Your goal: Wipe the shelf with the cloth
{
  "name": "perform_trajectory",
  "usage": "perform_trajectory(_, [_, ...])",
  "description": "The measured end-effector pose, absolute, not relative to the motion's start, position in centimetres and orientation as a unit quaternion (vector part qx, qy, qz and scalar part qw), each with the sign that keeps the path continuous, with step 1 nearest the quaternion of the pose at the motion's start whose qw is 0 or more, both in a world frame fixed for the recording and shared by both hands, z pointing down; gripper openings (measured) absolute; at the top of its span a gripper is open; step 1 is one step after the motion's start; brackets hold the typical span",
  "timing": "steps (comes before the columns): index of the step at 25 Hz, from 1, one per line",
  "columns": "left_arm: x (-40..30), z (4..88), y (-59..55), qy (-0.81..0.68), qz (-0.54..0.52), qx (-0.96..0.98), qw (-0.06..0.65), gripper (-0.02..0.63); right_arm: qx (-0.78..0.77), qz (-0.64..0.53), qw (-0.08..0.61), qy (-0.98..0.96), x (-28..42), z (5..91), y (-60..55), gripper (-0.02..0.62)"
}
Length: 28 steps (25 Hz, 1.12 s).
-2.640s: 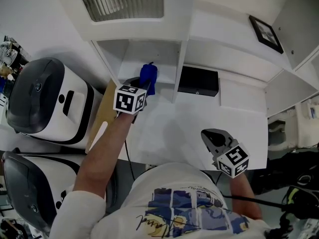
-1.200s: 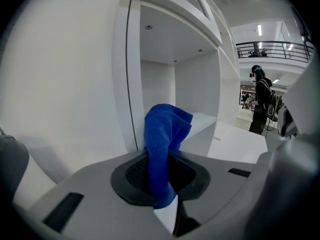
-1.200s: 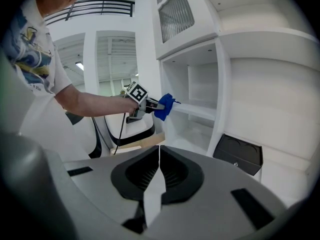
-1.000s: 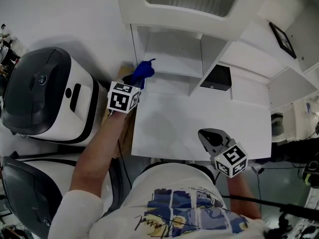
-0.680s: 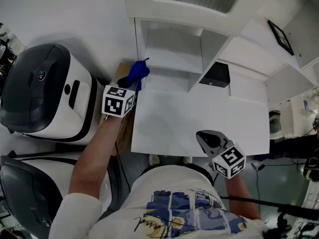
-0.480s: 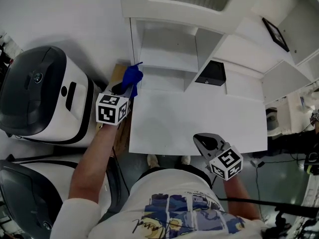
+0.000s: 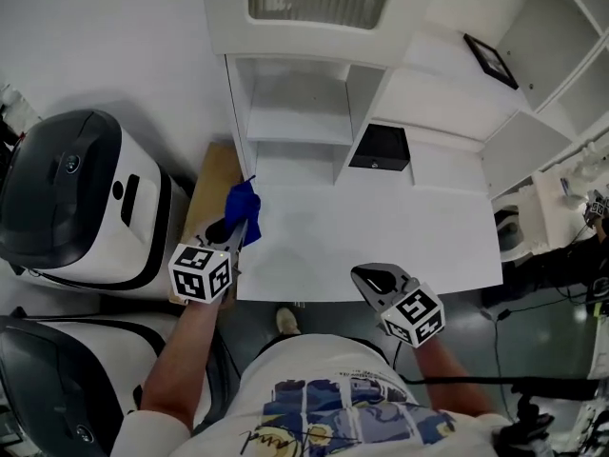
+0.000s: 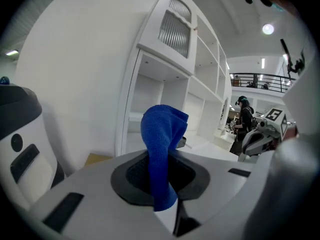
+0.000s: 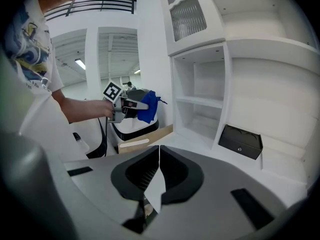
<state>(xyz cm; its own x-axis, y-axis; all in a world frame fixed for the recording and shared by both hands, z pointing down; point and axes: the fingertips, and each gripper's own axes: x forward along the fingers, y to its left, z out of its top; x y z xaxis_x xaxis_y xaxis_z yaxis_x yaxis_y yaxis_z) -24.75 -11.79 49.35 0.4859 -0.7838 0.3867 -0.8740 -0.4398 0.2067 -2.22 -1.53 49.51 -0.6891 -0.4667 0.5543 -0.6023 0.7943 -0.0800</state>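
Note:
A blue cloth [image 7: 242, 204] hangs bunched from my left gripper [image 7: 231, 228], which is shut on it at the desk's front left corner, well back from the white shelf [image 7: 290, 127]. In the left gripper view the cloth [image 8: 162, 151] stands up between the jaws, with the shelf compartments [image 8: 145, 119] beyond. My right gripper [image 7: 369, 279] is shut with nothing in it, held at the desk's front edge. From the right gripper view I see the cloth [image 9: 148, 105] in the other gripper, left of the shelf [image 9: 200, 101].
A black box [image 7: 380, 148] sits in the lower compartment right of the shelf bay. Two white and dark grey machines [image 7: 81, 193] stand to the left beside a brown board [image 7: 211, 184]. A framed picture [image 7: 490, 60] lies on the upper right shelf. The white desk [image 7: 381, 227] spreads ahead.
My left gripper has pulled the blue cloth back out of the shelf bay, down and toward me, to the desk's front left corner. The right gripper drifted slightly left.

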Motion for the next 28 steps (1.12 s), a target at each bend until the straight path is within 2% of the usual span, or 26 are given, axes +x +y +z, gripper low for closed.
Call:
perform_trajectory(19, [-12.4, 48.7, 13.5, -0.402, 0.147, 0.887, 0.174, 0.057, 0.291, 0.136, 0.228, -0.919, 3.1, 52.7, 15.2, 0.026])
perform_trajectory(28, [-10.3, 49.6, 19.3, -0.366, 0.167, 0.899, 0.176, 0.057, 0.295, 0.141, 0.222, -0.918, 2.8, 53.4, 20.5, 0.026])
